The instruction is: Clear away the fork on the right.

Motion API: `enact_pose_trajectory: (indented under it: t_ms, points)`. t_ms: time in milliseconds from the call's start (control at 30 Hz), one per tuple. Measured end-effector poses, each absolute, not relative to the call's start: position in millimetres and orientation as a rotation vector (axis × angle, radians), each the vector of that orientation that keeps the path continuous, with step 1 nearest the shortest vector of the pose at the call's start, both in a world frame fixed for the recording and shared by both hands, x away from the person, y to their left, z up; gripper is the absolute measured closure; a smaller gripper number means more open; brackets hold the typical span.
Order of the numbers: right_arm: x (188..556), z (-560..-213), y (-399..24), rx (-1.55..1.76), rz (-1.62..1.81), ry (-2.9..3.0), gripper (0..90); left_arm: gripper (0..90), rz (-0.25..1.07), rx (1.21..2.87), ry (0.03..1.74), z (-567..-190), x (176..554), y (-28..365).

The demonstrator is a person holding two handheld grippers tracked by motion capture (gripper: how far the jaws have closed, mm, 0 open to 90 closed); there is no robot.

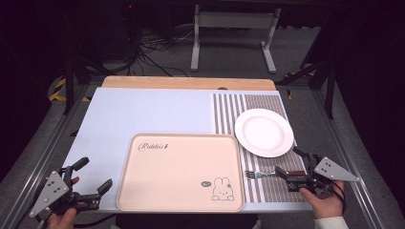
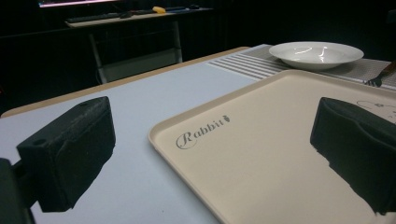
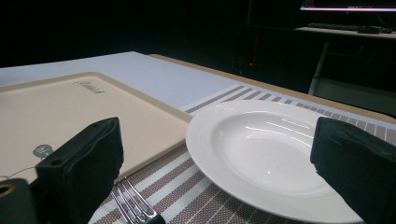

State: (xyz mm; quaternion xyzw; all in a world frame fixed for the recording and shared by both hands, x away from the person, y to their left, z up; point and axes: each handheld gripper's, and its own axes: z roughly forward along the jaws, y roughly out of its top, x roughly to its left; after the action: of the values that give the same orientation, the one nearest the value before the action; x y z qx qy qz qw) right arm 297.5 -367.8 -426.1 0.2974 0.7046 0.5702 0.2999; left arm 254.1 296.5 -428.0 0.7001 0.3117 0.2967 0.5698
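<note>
From the high view, a beige rectangular plastic tray (image 1: 181,172) with a small rabbit drawing near its 4 o'clock corner lay at the near middle of the pale blue table mat (image 1: 143,114). A round white ceramic plate (image 1: 264,132) sat at about 2 o'clock from the tray, on a brown-and-white striped woven placemat (image 1: 248,102). A silver metal fork with a dark handle (image 1: 267,174) lay on the same placemat at 6 o'clock from the plate, tines pointing toward the tray and just short of its edge.

The left gripper (image 1: 93,176) hovered at 9 o'clock of the tray, its jaws spread wide and holding nothing, the person's left hand (image 1: 62,220) behind it. The right gripper (image 1: 292,168) sat at 3 o'clock of the fork with jaws wide apart; the lower jaw looked to lie along the fork's handle end, but contact could not be judged from above.

The left gripper view added the cursive "Rabbit" lettering (image 2: 201,132) on the tray, read clearly between the open jaws, and the plate (image 2: 316,54) showed its shallow bowl shape far off.

The right gripper view showed the fork tines (image 3: 135,205) low beside the left-hand jaw, outside any grip, with the plate (image 3: 261,158) spanning the gap between the jaws and the tray (image 3: 70,116) beyond.
</note>
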Motion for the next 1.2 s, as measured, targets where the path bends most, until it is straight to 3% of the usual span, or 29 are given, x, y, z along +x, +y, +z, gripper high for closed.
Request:
enact_pose_trajectory:
  t_ms: [633,1200]
  points:
    - [299,-426,-365,0.796,1.507,1.895,3.4,0.8,0.684,1.637,0.749,-429,255,298]
    - [326,-388,-354,0.804,1.402,2.011,4.2,0.8,0.689,1.644,0.755,-429,256,297]
